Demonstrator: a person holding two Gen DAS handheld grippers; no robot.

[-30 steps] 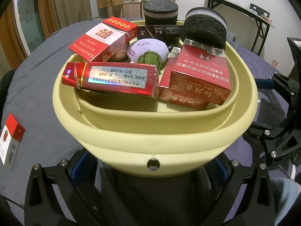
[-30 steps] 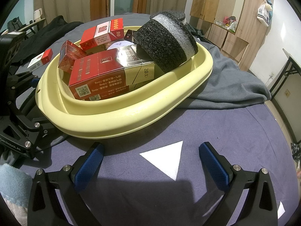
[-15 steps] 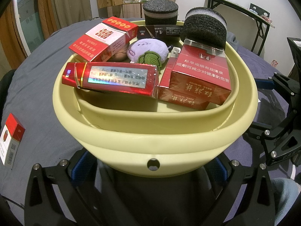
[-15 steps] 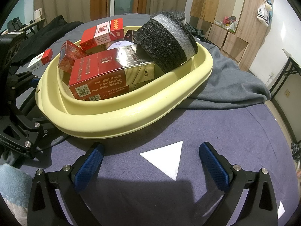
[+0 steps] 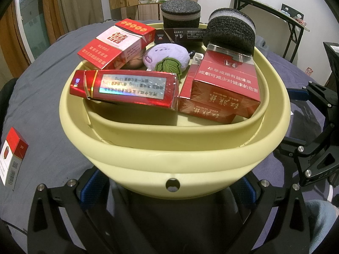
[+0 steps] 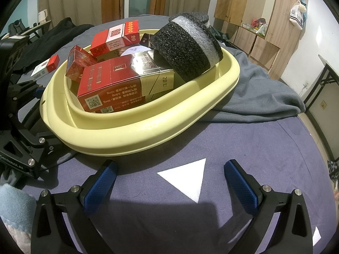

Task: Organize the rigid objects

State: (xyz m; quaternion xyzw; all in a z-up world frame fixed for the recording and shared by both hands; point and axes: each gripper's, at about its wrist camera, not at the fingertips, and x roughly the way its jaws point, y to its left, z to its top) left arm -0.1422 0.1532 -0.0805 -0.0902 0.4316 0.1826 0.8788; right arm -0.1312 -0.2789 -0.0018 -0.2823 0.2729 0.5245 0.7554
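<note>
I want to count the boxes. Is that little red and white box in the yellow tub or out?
Out. The small box lies on the grey cloth, apart from the yellow tub.

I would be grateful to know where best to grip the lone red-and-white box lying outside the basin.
Probably across its long narrow sides, from above. The red-and-white box lies flat on the grey cloth, clear of the yellow basin, so both edges are free; the open left gripper is nearest.

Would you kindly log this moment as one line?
left gripper: open at basin rim | right gripper: open, empty | one pack outside basin
</note>
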